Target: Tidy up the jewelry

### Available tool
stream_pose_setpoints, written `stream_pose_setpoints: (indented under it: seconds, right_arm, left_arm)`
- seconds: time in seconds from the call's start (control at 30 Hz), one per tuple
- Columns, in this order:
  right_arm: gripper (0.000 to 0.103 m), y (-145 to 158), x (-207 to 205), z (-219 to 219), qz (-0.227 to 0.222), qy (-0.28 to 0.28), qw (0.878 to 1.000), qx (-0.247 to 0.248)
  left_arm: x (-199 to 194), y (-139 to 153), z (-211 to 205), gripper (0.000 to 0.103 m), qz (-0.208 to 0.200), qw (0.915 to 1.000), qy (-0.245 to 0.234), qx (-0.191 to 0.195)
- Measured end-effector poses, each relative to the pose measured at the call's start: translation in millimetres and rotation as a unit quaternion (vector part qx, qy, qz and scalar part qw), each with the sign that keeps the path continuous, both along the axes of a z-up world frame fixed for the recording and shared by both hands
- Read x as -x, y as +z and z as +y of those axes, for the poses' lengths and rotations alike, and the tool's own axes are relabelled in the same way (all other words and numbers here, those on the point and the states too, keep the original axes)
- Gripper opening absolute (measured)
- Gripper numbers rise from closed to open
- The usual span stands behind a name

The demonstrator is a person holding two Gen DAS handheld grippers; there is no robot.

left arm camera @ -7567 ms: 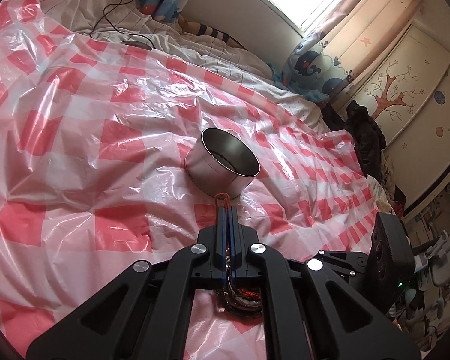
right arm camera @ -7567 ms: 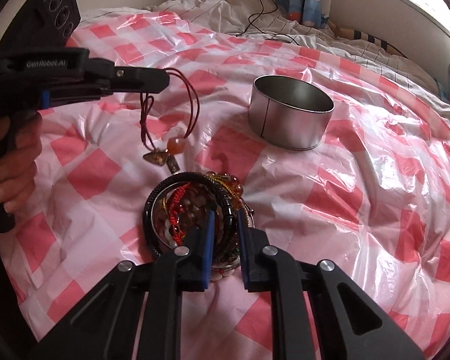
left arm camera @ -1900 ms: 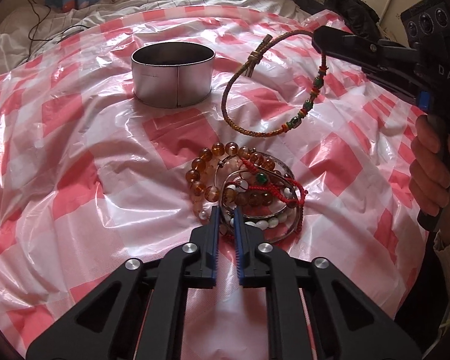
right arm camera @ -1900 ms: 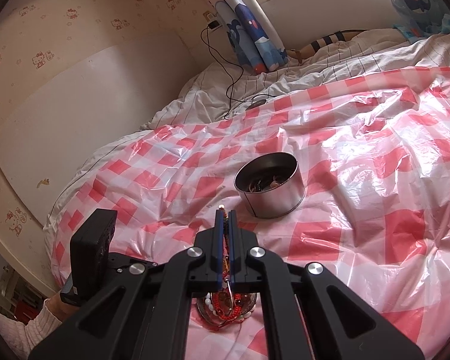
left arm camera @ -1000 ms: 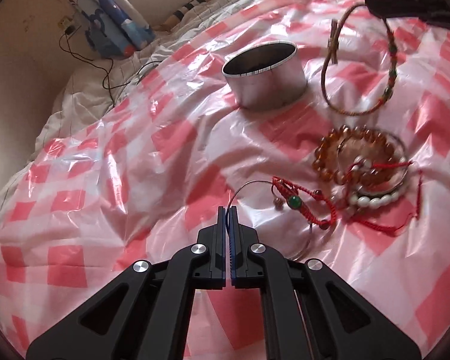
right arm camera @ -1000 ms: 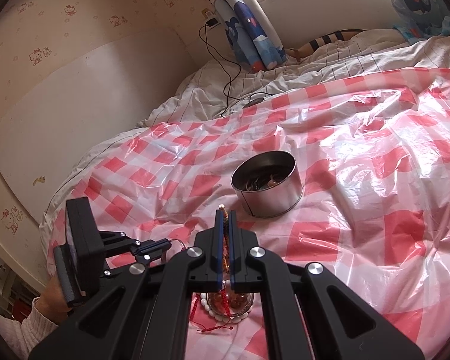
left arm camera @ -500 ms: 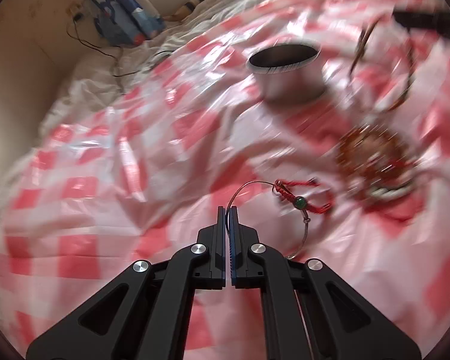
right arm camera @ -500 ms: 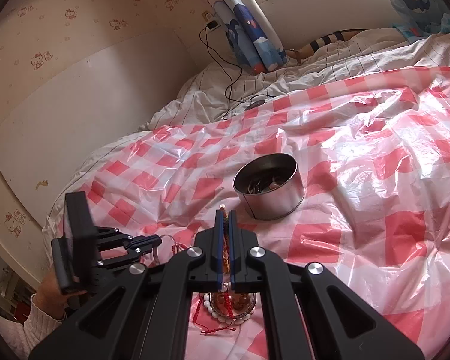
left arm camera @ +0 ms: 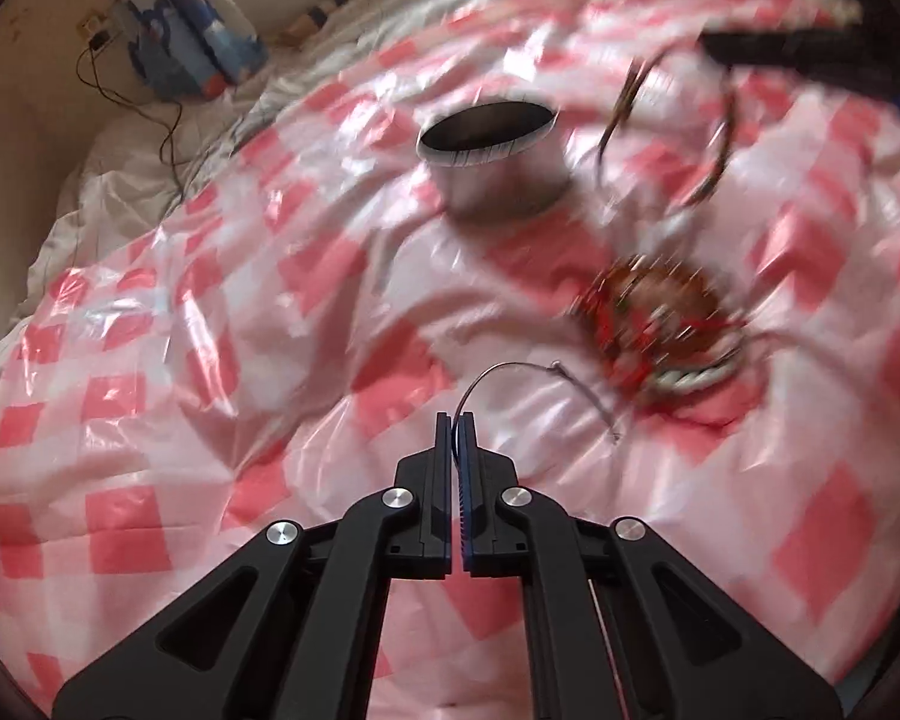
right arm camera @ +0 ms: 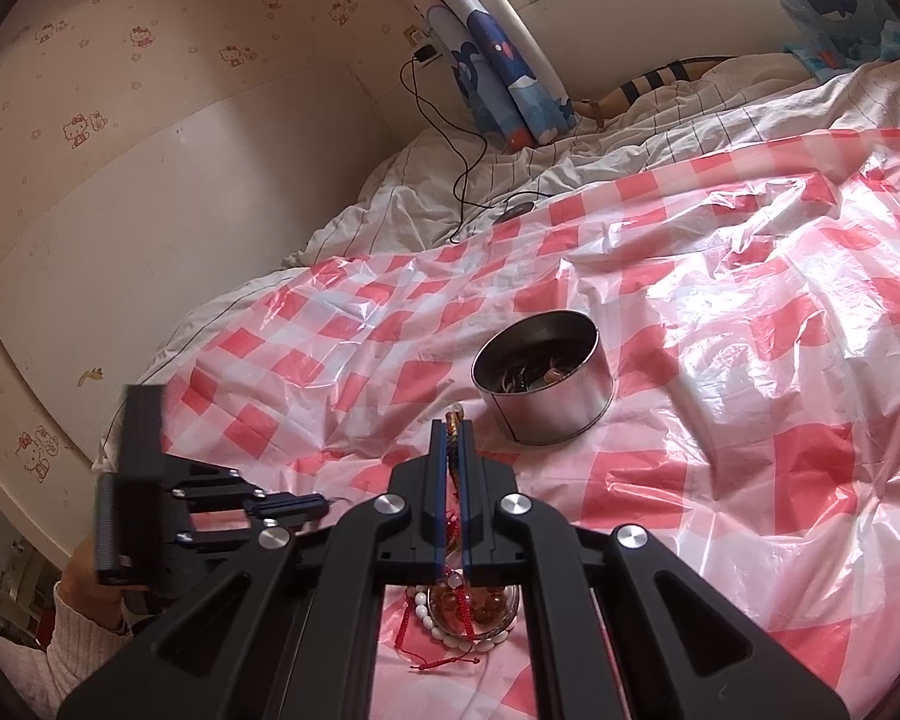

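Note:
My left gripper (left arm camera: 456,417) is shut on a thin silver wire bangle (left arm camera: 534,375) and holds it above the red-checked plastic sheet (left arm camera: 210,324). My right gripper (right arm camera: 453,423) is shut on a braided cord bracelet (right arm camera: 453,420), which hangs blurred in the left wrist view (left arm camera: 672,138) beside the round metal tin (left arm camera: 495,162). The tin (right arm camera: 543,384) holds some jewelry. A pile of bead bracelets and red cords (left arm camera: 660,324) lies on the sheet, below my right gripper (right arm camera: 468,618). The left gripper also shows in the right wrist view (right arm camera: 324,503).
The sheet covers a bed with a white duvet (right arm camera: 570,156). A black charger cable (right arm camera: 468,180) lies on the duvet at the far side. A white headboard (right arm camera: 168,228) and blue curtains (right arm camera: 498,60) stand behind.
My left gripper has lifted the wire bangle out of the pile; the red cord that hung on it has dropped off. The right gripper has held still with its cord bracelet.

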State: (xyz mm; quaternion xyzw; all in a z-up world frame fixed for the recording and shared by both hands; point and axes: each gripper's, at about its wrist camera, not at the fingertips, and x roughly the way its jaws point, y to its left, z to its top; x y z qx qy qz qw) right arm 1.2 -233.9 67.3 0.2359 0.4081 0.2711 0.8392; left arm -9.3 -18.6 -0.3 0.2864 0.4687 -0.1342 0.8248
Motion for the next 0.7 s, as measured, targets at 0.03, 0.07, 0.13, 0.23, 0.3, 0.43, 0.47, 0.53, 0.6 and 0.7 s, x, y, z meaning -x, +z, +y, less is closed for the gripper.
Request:
stream_pose_setpoints:
  seconds: [0.03,0.07,0.13,0.23,0.3,0.43,0.47,0.53,0.6,0.7]
  right_arm:
    - [0.004,0.0,-0.3,0.2,0.000,0.001,1.000,0.000]
    - [0.004,0.0,-0.3,-0.2,0.001,0.000,1.000,-0.001]
    - [0.004,0.7,-0.6,-2.3,0.001,-0.004,1.000,-0.006]
    - [0.004,3.3,-0.3,-4.7,-0.002,-0.006,1.000,-0.010]
    - [0.004,6.2,0.7,-5.4,-0.008,-0.010,1.000,-0.008]
    - [0.004,8.9,1.5,-12.8,-0.017,-0.029,0.999,-0.010]
    - [0.004,9.4,1.3,-15.1,-0.019,-0.034,0.999,-0.011]
    - [0.004,11.2,1.6,-19.7,-0.024,-0.047,0.999,-0.012]
    - [0.004,13.0,0.2,-23.1,-0.029,-0.058,0.998,-0.011]
    - [0.004,16.0,-5.9,-22.4,-0.039,-0.069,0.997,0.005]
  left_arm:
    - [-1.2,-9.9,0.5,0.002,0.007,0.9997,0.007,-0.021]
    - [-1.2,-14.0,2.0,0.002,0.019,0.9997,0.007,-0.010]
    - [-0.3,-10.7,4.0,0.002,0.022,0.9997,0.006,0.007]
    - [3.2,9.1,3.1,0.002,0.020,0.9979,-0.001,0.061]
    - [1.3,21.3,2.5,0.002,0.010,0.9961,0.000,0.088]
    - [-14.1,43.1,4.2,0.002,-0.004,0.9877,0.009,0.156]
    - [-18.4,48.0,4.3,0.002,-0.008,0.9853,0.012,0.170]
    - [-29.4,55.1,4.5,0.002,-0.015,0.9802,0.023,0.196]
    - [-43.4,57.6,4.9,0.002,-0.011,0.9754,0.028,0.219]
    - [-66.9,57.9,1.8,0.002,0.000,0.9686,0.033,0.246]
